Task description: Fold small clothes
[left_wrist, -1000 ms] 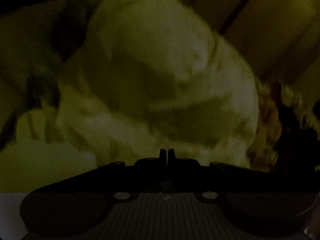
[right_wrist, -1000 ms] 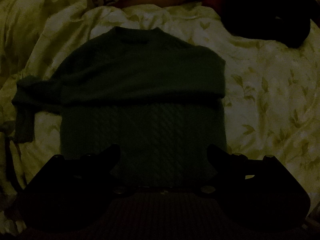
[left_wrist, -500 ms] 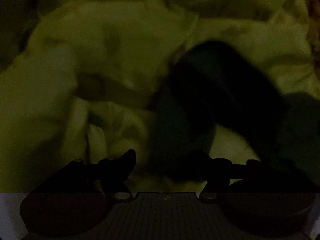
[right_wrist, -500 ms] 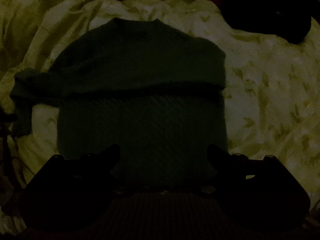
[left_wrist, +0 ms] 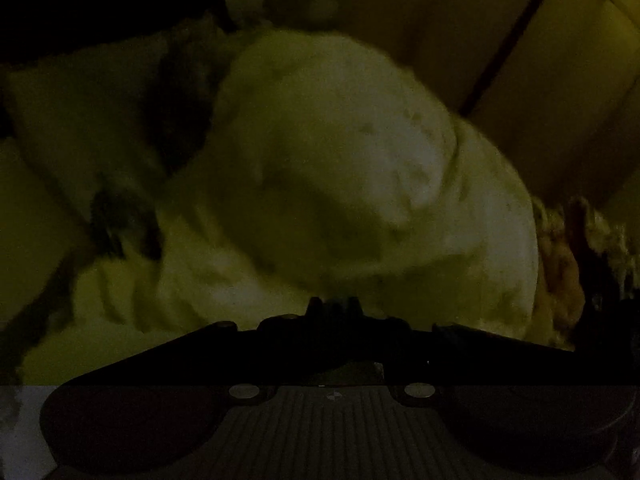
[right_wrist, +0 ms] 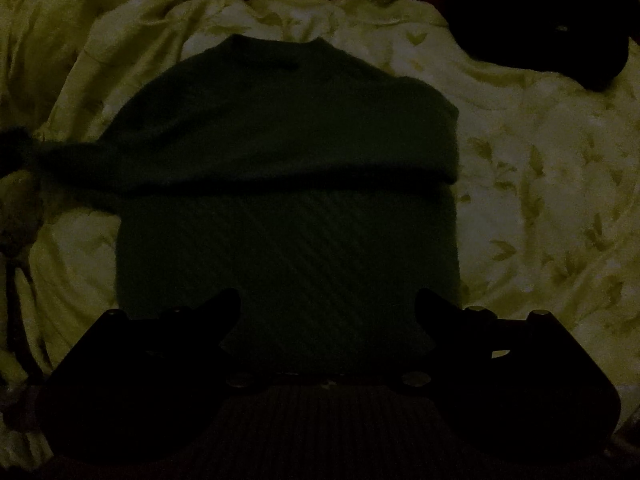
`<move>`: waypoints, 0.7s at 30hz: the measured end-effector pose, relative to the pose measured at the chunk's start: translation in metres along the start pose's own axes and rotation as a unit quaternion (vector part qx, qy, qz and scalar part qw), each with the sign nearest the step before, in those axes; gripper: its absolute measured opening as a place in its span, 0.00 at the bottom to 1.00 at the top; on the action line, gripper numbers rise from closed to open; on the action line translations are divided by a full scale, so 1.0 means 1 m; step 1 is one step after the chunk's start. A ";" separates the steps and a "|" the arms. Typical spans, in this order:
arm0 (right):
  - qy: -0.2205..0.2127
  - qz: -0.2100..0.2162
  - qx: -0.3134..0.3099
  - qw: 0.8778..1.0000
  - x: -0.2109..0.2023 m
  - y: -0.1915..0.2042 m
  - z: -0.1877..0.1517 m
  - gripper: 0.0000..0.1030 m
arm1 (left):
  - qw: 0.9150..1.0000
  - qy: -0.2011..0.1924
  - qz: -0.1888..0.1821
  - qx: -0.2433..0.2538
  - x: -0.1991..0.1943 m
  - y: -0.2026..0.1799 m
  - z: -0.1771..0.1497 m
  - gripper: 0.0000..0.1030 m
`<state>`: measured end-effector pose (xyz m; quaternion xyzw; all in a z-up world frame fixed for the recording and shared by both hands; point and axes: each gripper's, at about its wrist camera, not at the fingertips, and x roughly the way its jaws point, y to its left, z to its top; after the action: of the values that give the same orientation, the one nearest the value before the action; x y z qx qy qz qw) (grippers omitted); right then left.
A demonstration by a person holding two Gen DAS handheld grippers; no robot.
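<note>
Bedding (right_wrist: pixel 540 168), pale with a leaf print, carries a dark green cable-knit sweater (right_wrist: pixel 288 208), one sleeve folded across its chest. No writing is legible. Right hand-held gripper (right_wrist: pixel 328 308) hangs released over the hem; left hand-held gripper (left_wrist: pixel 334 304) is closing, empty.

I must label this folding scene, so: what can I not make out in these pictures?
Right wrist view: the sweater sleeve's end, cut off by the left edge.
Right wrist view: the dark object top right, too dark to name.
Left wrist view: the bedding, blurred and dim.
</note>
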<state>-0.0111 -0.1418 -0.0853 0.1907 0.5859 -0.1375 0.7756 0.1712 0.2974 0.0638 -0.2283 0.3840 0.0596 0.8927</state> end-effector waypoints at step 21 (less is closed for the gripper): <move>0.006 0.002 0.024 1.000 0.003 -0.018 -0.003 0.93 | 0.971 0.229 0.020 -0.059 0.082 -0.005 -0.096 1.00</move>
<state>-0.0208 -0.1567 -0.0908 0.2110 0.5866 -0.1483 0.7677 0.1671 0.2436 -0.0507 -0.2807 0.5786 0.0462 0.7644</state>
